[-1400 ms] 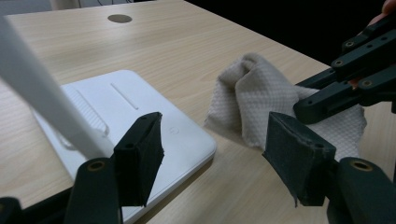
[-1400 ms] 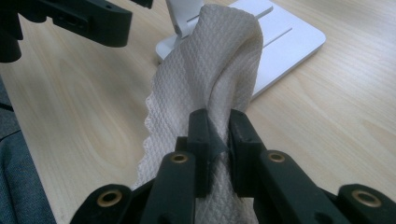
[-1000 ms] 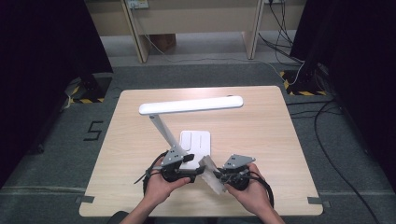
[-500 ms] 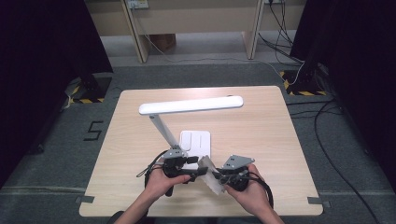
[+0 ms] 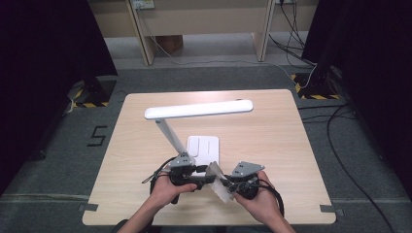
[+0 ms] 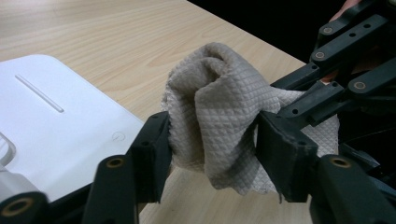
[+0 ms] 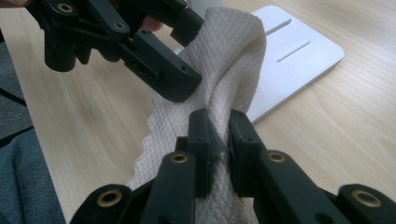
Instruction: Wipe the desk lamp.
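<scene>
While bunched, cloth (image 6: pixel 219 116) between left claw (image 6: pixel 212 149) pads.

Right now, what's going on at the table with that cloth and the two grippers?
A person holds a hand-held gripper in each hand at the near edge of the table. The right hand-held gripper is clamped on a bunched white textured cloth. The left hand-held gripper has just been closing around the cloth's upper fold, its jaws against both sides of it. Just behind the cloth sits the flat white base of a desk lamp.
</scene>
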`<state>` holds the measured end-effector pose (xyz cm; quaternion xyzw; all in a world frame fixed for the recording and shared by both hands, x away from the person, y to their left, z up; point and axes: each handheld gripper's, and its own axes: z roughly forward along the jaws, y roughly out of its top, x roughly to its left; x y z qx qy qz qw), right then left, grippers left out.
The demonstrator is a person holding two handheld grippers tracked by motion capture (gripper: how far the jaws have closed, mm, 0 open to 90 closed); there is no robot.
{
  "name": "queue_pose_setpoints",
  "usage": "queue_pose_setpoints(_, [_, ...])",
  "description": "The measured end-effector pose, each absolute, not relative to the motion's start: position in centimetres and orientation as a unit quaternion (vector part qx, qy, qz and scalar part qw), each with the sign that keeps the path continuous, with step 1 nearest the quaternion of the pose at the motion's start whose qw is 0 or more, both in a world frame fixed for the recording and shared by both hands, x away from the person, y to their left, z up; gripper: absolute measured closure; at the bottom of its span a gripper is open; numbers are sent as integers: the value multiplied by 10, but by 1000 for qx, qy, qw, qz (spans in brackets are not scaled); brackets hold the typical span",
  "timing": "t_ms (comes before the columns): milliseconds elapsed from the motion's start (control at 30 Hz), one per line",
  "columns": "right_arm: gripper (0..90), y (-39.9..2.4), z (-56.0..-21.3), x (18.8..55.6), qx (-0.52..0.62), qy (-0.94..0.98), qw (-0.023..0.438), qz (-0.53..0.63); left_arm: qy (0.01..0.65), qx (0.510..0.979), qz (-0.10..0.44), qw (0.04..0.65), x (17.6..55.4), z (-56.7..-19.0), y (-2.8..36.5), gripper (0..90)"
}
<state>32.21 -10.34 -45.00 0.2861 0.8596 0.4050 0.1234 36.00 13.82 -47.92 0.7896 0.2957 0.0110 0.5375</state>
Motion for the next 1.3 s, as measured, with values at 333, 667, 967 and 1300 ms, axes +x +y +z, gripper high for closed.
queue_pose_setpoints(333, [815,-102,-448,321,277,861,122,408,299,792,9,532,363,-481,143,358])
queue_pose_setpoints(667, [815,-102,-447,320,273,861,126,411,279,802,14,528,363,-480,140,337])
queue_pose_setpoints(967, [815,-101,-446,320,269,860,129,413,255,806,14,535,360,-478,141,526])
queue_pose_setpoints(1300, [814,-99,-445,321,265,856,134,424,245,801,27,545,354,-473,148,726])
